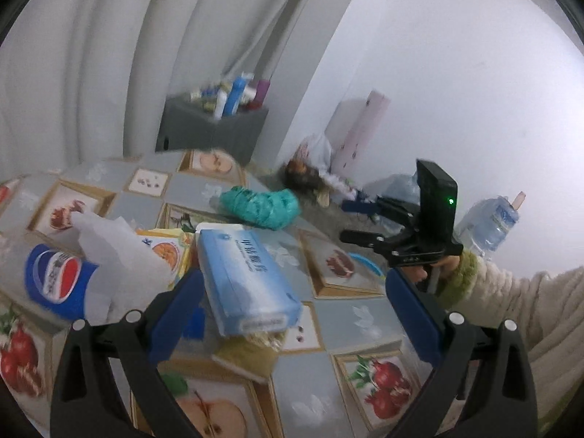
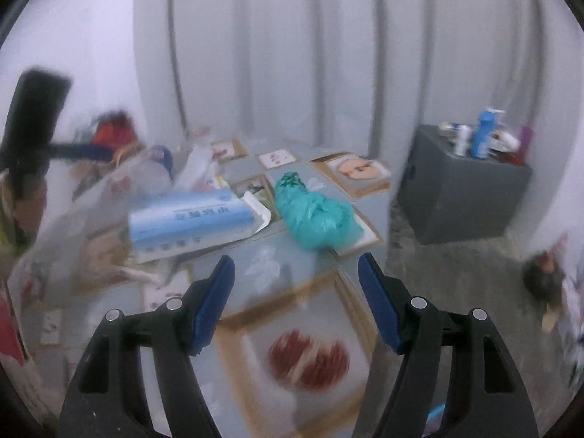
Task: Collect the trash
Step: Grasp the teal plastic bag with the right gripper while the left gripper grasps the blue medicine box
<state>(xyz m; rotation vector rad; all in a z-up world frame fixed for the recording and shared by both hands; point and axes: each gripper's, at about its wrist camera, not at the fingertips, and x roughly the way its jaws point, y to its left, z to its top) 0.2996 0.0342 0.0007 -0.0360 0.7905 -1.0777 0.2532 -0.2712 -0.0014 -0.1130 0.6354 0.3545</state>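
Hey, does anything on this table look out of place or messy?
Yes. The blue tissue pack lies askew, propped on a pile of papers and wrappers rather than flat on the tablecloth. A crumpled white tissue covers part of the Pepsi bottle, and a bunched teal plastic bag sits loose mid-table.

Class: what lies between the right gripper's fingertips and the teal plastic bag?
Only bare tablecloth separates the right gripper from the teal plastic bag, seen in the right wrist view.

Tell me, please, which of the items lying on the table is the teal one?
The crumpled teal plastic bag, lying beyond the light-blue tissue pack; the Pepsi bottle is clear with a blue label.
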